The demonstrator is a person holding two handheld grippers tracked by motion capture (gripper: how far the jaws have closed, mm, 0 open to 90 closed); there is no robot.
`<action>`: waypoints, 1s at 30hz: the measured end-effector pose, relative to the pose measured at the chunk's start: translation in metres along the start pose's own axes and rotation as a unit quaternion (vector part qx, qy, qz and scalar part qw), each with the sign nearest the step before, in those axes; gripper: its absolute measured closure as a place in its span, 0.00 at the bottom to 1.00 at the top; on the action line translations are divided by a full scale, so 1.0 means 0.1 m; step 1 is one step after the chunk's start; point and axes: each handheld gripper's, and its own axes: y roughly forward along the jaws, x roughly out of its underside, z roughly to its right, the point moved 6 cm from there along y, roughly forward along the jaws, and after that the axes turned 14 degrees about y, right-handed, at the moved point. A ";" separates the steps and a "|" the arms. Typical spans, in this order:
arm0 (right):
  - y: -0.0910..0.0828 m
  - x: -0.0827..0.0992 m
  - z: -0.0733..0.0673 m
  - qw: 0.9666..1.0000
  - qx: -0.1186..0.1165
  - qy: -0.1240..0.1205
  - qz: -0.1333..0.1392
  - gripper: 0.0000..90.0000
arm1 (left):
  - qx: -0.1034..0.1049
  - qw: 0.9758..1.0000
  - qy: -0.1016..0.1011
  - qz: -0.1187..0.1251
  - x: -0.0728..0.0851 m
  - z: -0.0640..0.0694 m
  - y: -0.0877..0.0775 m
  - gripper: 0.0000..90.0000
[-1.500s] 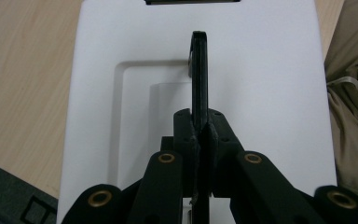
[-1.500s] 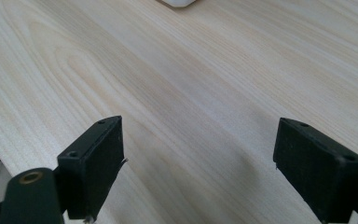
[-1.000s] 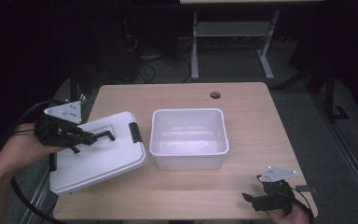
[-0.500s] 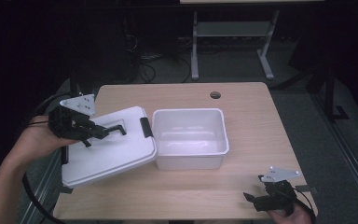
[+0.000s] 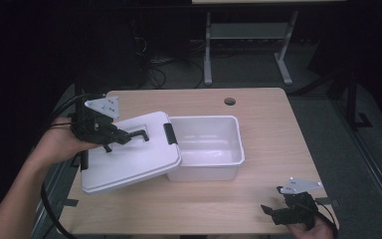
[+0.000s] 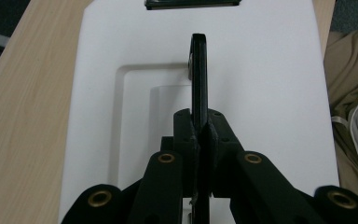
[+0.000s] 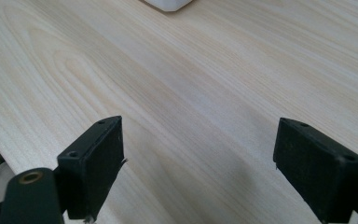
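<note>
Dark room, pale wood tabletop (image 5: 273,124). Left gripper (image 5: 124,137) clenched on the black handle (image 6: 199,70) of the white lid (image 5: 129,159); lid tilted, its right edge overlapping the left rim of the open white bin (image 5: 206,144). Right gripper (image 5: 278,214) released, idle near the front edge. Step in hand, as judged: lidding the bin. Next: carry the lid rightward, level it, align corners.

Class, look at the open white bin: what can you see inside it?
The bin looks empty where visible; the lid, held by the left gripper, overlaps its left rim, hiding that edge.
</note>
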 end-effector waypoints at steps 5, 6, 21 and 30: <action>0.00 0.00 0.00 1.000 -0.001 -0.002 -0.001 0.17 | 0.004 1.000 0.008 0.004 -0.11 -0.03 0.07 0.93; 0.00 0.00 0.00 1.000 0.000 -0.004 -0.001 0.17 | 0.004 1.000 0.010 0.004 -0.13 -0.04 0.09 0.93; 0.00 -0.01 0.01 1.000 -0.001 0.001 0.000 0.17 | 0.013 1.000 0.023 0.014 -0.38 -0.16 0.25 0.93; -0.01 0.00 0.03 1.000 -0.002 0.005 0.001 0.17 | 0.018 0.999 0.033 0.017 -0.56 -0.26 0.37 0.93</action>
